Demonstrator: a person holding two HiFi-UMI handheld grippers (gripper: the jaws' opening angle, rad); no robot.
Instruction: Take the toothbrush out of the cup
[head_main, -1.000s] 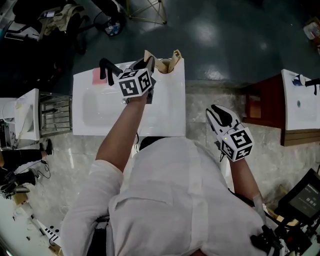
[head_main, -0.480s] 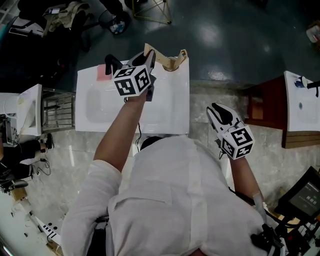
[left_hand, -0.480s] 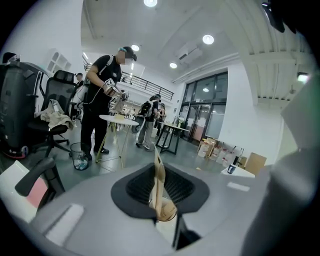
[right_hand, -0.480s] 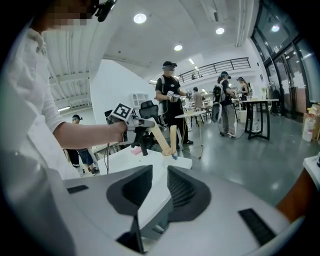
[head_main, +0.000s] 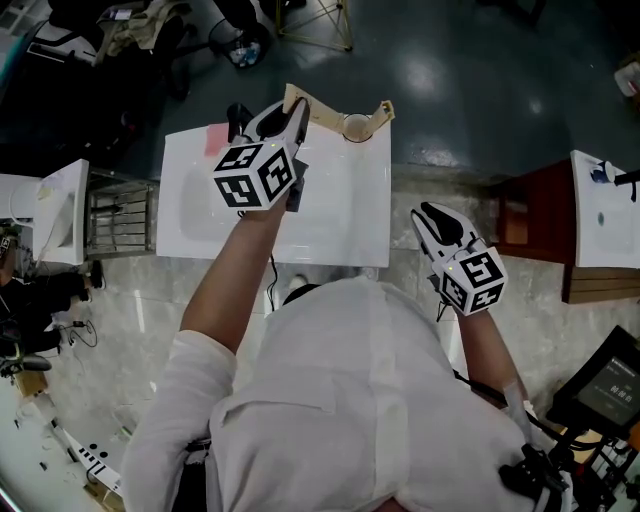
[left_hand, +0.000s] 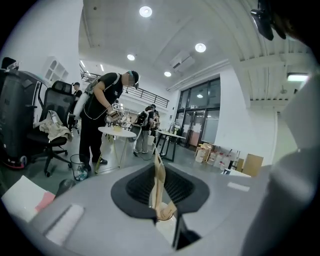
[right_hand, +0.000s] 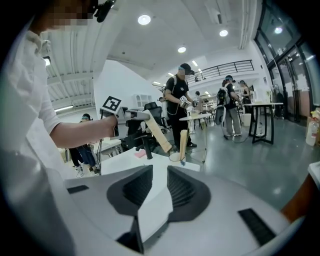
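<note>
My left gripper (head_main: 290, 110) is shut on a wooden toothbrush (head_main: 312, 110), raised over the back of the white washbasin (head_main: 330, 225). The brush slants down to the right, its lower end at the rim of the small cup (head_main: 356, 127). A second wooden toothbrush (head_main: 383, 110) leans in that cup. In the left gripper view the held toothbrush (left_hand: 159, 182) runs up between the dark pads. The right gripper view shows the slanted toothbrush (right_hand: 157, 134), the cup (right_hand: 175, 156) and the upright toothbrush (right_hand: 183, 142). My right gripper (head_main: 432, 218) hangs open beside the basin's front right corner, with nothing between its fingers.
A black tap (head_main: 238, 118) and a pink pad (head_main: 215, 140) sit at the basin's back left. A wire rack (head_main: 115, 215) stands to the left. A dark red table (head_main: 530, 215) and another white basin (head_main: 600, 210) are at the right. People stand behind.
My left gripper has risen with the toothbrush, drawing it up and left until only its end is at the cup. The right gripper has hardly moved.
</note>
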